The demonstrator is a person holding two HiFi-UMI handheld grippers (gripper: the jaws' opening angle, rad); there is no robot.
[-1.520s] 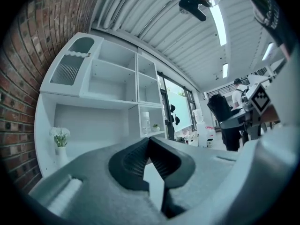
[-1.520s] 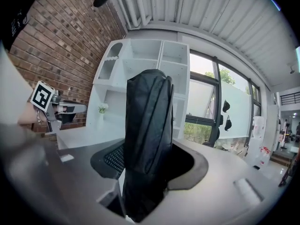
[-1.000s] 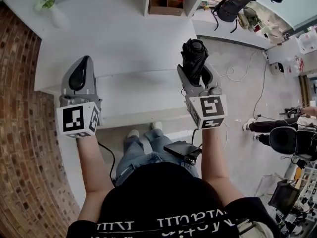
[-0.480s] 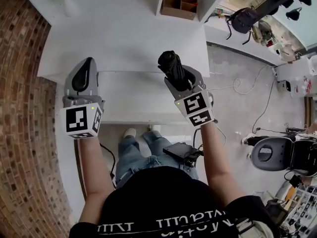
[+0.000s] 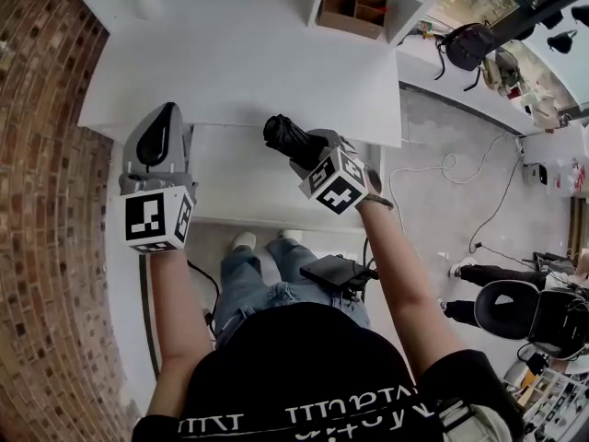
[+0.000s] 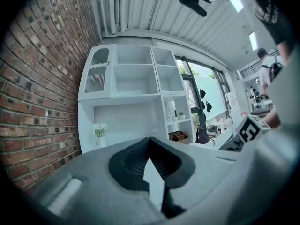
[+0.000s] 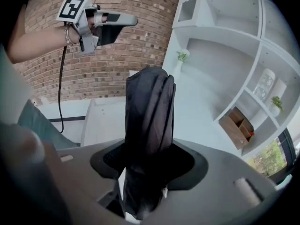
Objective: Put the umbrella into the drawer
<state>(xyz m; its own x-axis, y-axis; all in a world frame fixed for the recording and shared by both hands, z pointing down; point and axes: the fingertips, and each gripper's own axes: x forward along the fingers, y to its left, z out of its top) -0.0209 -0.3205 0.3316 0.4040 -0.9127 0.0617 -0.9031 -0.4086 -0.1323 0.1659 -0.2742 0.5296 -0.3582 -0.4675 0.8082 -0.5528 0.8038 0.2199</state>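
One folded umbrella [image 5: 287,138], which I judge light with slippery fabric over a stiff core, hangs above the counter [image 5: 248,63], pinched near one end by the fingers of my right gripper [image 5: 309,157], while those of my left gripper [image 5: 164,118] are pressed together.

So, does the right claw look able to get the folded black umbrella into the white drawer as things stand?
Probably yes: the right claw, shut on the folded black umbrella, tilts down over the white drawer, which looks pulled out, with nothing between them.

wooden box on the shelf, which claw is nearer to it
Right. The right claw sits below the wooden box; the left claw is farther left, by the brick wall.
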